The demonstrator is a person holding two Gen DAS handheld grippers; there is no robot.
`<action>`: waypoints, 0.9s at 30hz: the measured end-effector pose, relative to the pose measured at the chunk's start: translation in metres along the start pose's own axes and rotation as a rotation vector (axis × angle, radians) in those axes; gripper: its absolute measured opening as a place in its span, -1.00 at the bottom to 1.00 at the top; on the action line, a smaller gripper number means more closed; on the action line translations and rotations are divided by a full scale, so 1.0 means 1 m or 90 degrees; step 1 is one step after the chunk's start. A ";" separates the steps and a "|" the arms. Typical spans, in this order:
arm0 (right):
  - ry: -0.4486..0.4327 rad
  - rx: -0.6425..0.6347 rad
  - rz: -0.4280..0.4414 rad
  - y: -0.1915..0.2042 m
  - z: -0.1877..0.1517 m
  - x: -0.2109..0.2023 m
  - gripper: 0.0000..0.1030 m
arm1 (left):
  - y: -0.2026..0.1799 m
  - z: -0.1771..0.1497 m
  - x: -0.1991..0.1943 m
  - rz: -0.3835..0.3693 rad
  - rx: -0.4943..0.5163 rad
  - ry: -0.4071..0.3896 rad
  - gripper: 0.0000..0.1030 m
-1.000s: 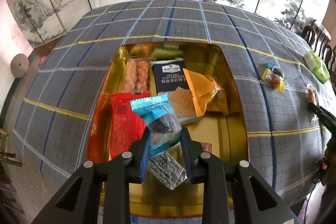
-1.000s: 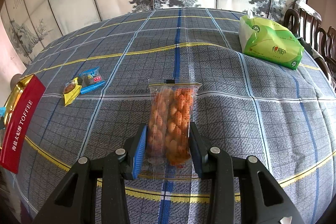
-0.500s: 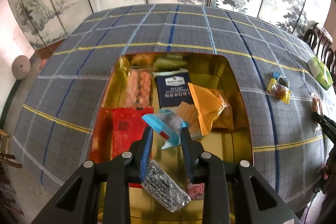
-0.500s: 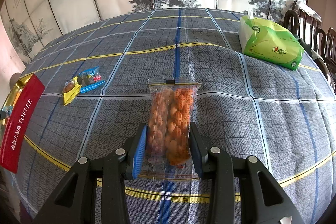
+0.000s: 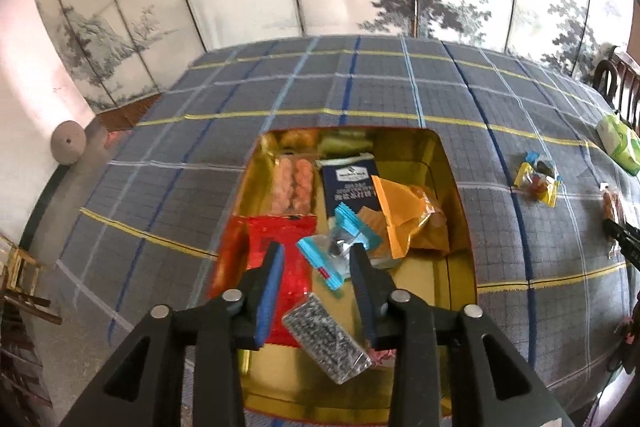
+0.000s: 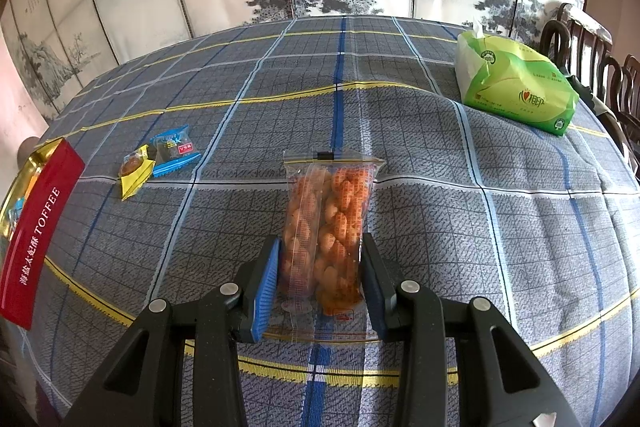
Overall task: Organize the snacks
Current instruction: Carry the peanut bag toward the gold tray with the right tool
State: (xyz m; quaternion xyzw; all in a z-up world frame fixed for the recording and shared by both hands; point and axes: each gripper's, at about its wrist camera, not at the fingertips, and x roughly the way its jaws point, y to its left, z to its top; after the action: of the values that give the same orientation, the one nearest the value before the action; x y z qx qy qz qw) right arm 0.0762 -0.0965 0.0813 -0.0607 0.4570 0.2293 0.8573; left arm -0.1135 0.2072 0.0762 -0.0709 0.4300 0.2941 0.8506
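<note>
The right gripper (image 6: 320,279) clamps the near end of a clear, crinkly packet of orange twists (image 6: 328,223) lying on the plaid tablecloth (image 6: 480,227); light and brittle, it is best pinched gently. Over the gold tin (image 5: 452,179), the left gripper (image 5: 318,277) is opening, a blue-edged clear wrapper (image 5: 338,251) loose between its jaws.

Blue-ended packet (image 5: 338,247) lies, seemingly tilted, in gold tin (image 5: 460,211).

Snack count, placed by the gold tin (image 5: 460,187)

Six packets lie inside the tin; two small sweets (image 6: 158,157) sit on the cloth beside it; one orange twist packet (image 6: 326,227) and one green tissue pack (image 6: 516,87) lie farther off.
</note>
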 end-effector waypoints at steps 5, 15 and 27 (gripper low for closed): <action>-0.001 0.003 0.002 0.000 -0.001 -0.001 -0.31 | 0.003 -0.003 -0.024 0.037 0.002 -0.043 -0.18; 0.003 0.015 0.021 0.005 -0.004 -0.008 -0.31 | 0.004 -0.003 -0.058 0.054 0.001 -0.086 -0.11; -0.034 -0.022 0.080 0.049 0.011 -0.044 -0.31 | 0.000 -0.006 -0.073 0.065 0.009 -0.109 -0.07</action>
State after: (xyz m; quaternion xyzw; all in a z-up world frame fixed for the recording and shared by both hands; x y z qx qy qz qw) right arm 0.0419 -0.0640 0.1285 -0.0403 0.4329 0.2922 0.8518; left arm -0.1511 0.1729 0.1295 -0.0176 0.3612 0.3387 0.8686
